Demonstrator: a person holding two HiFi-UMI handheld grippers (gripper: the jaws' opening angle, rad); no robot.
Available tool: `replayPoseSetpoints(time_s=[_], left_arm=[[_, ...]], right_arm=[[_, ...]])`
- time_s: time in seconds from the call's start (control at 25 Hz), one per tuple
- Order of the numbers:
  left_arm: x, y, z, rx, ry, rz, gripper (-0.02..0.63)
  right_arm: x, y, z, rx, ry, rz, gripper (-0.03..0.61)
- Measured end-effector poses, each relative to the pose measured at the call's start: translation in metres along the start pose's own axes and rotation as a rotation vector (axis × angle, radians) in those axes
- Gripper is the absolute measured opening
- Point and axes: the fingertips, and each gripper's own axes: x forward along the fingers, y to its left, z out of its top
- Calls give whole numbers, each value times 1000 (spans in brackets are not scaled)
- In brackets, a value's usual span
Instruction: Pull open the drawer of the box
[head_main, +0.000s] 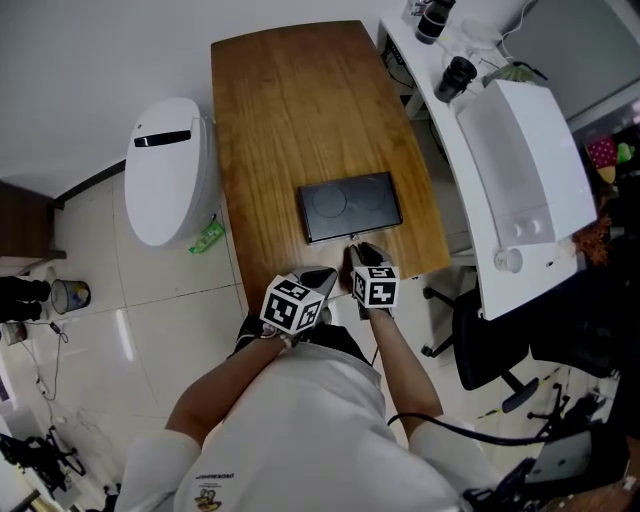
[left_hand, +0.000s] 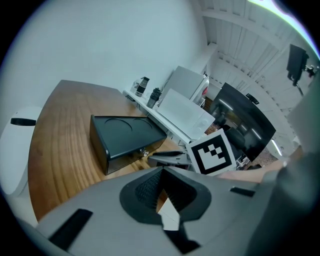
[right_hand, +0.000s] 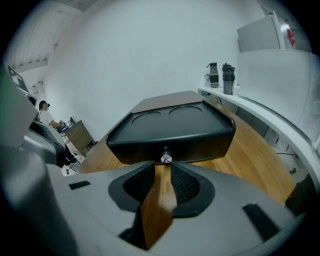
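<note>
We're looking down on the wooden worktop, and the black box lies flat near its front edge, lid side up with two round hollows pressed into the top. The drawer is in the side facing us. Its front sits flush with the box, so it's closed. A small shiny knob sticks out at the middle of that front.

Our right claw points straight at the box front. In the right gripper view the right claw stands narrowly apart, bare wood showing down the slot between the pads, and the knob sits right at the mouth of that slot. We can't see the pads pressing on it. From the left gripper view the right claw's grey tips reach just to the knob, and its marker cube rides behind them.

Our left claw hovers just beside the right one, off the worktop's front edge and apart from the box. In the left gripper view the left claw has its tips drawn together with nothing in them, and the box lies ahead and to the left.

On the floor left of the worktop stands a white bin. Two dark bottles stand on a white ledge off to the right.
</note>
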Motion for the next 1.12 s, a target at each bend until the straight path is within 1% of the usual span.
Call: replayPoseSetpoints(time_s=[0.28, 0.52, 1.12], left_arm=[[1, 13, -1, -38, 15, -6, 2], [-2, 21, 3, -40, 9, 0, 2], [-5, 17, -3, -33, 24, 1, 2]], right_arm=[[21, -8, 6, -33, 36, -46, 72], [27, -9, 5, -32, 51, -66, 60], [20, -7, -1, -50, 49, -60, 58]])
